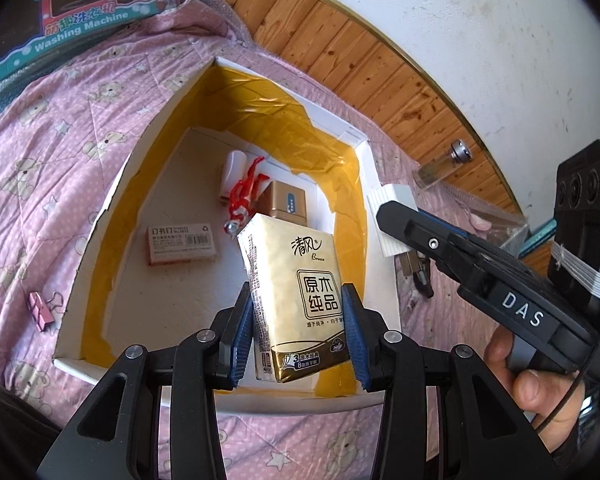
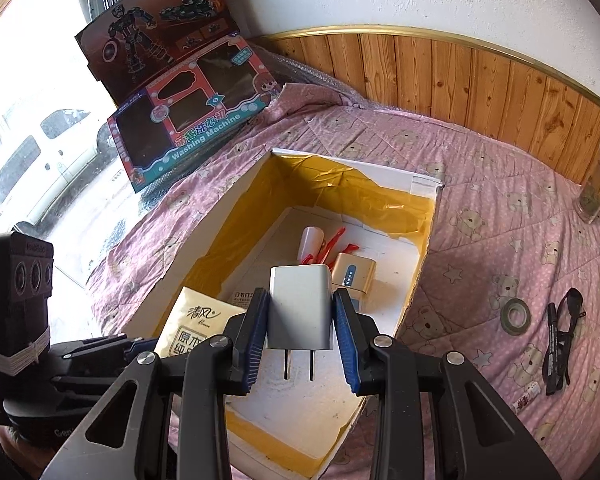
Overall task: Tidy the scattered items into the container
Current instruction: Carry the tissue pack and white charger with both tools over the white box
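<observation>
Tissue pack (image 1: 296, 300) is clamped across its width in the left gripper (image 1: 298, 320), both blue pads pressing its sides, hanging over the near end of the open box (image 1: 384, 280). Soft plastic-wrapped paper, light by the look of it; it'll squash under the pads rather than slip, so the mid-body hold is fine. Nothing fragile about it, and a drop into the box should do no harm.

Charger plug (image 2: 300, 308) sits in the right gripper (image 2: 300, 322), fingers closed on its two flat side faces, prongs pointing back toward the camera, also above the box. Hard smooth plastic shell, rigid, probably light. Slick faces, so the ribbed pads on the broad flats are the right hold; keep off the prongs.

Box already holds a staple box (image 1: 182, 242), red figure (image 1: 246, 190), gold case (image 1: 284, 202) and a white tube (image 1: 233, 168), all toward the far end. Near floor is bare, so I'd say both loads can go there.

Outside the box on the pink quilt (image 2: 500, 184): pink binder clip (image 1: 40, 308), tape roll (image 2: 516, 316), sunglasses (image 2: 566, 334) with what looks like a black marker touching them, small tube (image 2: 526, 398). The glass bottle (image 2: 594, 184) by the wood panelling looks heavy and breakable, so take it around the body.
</observation>
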Demonstrator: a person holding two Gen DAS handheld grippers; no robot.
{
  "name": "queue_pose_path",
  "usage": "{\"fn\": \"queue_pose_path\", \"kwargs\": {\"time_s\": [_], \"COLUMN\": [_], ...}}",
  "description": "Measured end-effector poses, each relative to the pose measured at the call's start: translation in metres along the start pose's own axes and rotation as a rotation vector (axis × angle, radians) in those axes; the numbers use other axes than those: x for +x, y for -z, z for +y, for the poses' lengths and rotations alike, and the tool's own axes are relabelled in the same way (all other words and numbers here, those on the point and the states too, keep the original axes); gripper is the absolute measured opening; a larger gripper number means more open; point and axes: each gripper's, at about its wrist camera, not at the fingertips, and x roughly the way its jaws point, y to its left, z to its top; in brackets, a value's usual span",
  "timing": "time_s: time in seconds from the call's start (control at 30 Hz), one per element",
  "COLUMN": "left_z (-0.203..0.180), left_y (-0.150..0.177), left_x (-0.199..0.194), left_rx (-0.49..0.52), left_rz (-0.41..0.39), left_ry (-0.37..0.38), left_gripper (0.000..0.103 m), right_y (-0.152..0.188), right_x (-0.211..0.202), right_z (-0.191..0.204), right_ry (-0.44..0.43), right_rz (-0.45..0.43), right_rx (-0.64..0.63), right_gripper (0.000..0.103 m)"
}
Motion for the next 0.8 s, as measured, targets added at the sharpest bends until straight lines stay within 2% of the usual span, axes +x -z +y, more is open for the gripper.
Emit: {"fn": "queue_pose_path", "kwargs": {"time_s": [0.27, 0.5, 0.8], "left_z": [0.001, 0.017, 0.025], "left_y": [-0.002, -0.013, -0.011], "left_x": [0.015, 0.030, 0.046], "left_rx": [0.006, -0.014, -0.019], "left_rz": [0.030, 0.047, 0.125], "left_ry": [-0.022, -0.089, -0.084], "left_gripper": [0.043, 0.043, 0.044], "right_y": [0.001, 0.009, 0.016], "right_x": [0.020, 0.031, 0.043], "right_z": [-0.004, 0.000, 0.001], "right_ry": [-0.015, -0.041, -0.033], "right_rz": [0.047, 0.085, 0.133], "right_rx": [-0.010, -0.029, -0.074], "right_gripper": [0.034, 0.034, 0.034]}}
